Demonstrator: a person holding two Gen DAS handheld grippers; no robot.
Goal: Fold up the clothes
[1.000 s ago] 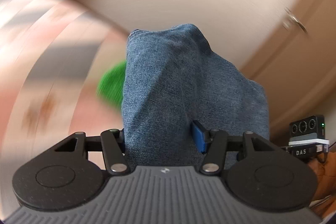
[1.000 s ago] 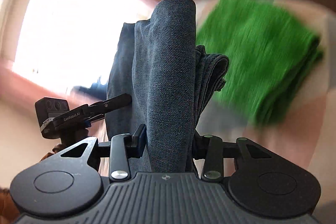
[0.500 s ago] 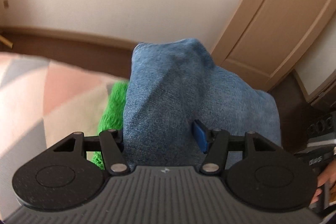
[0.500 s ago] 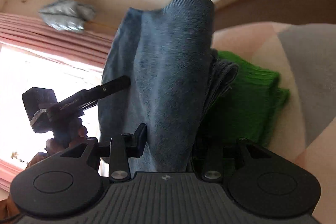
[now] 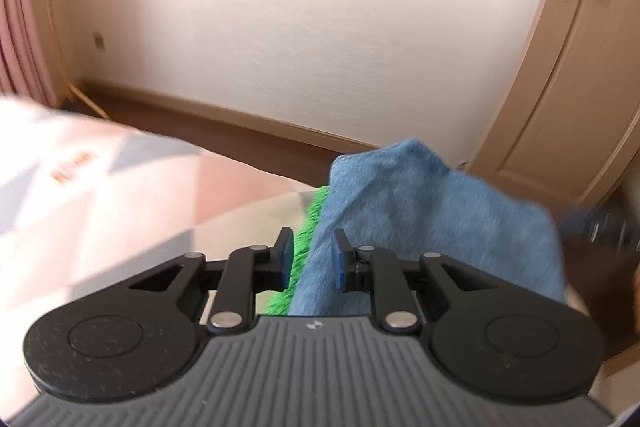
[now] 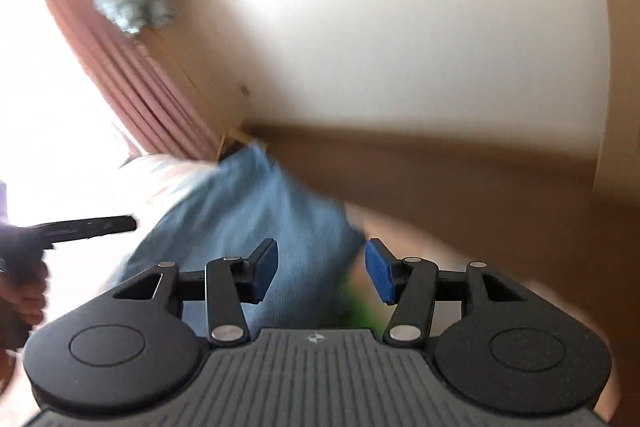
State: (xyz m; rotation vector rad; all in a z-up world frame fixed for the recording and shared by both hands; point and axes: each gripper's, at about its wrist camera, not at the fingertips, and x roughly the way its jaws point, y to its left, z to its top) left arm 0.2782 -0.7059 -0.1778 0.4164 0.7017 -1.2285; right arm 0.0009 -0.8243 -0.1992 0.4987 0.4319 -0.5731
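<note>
Patterned bed cover [image 5: 120,195] spreads ahead-left of the left gripper [image 5: 311,259]. Folded denim [image 5: 432,223] lies just ahead-right of its 2 parted, empty fingers, atop a green garment [image 5: 308,247]. Right gripper [image 6: 320,269] gapes wide, gripping nothing; denim [image 6: 256,211] sits ahead between its pads, view blurred.

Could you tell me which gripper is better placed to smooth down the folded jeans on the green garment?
Probably the right gripper: its jaws stand wide open with the jeans directly ahead. For the left gripper, the jeans lie mostly to its right, beside the green garment.
</note>
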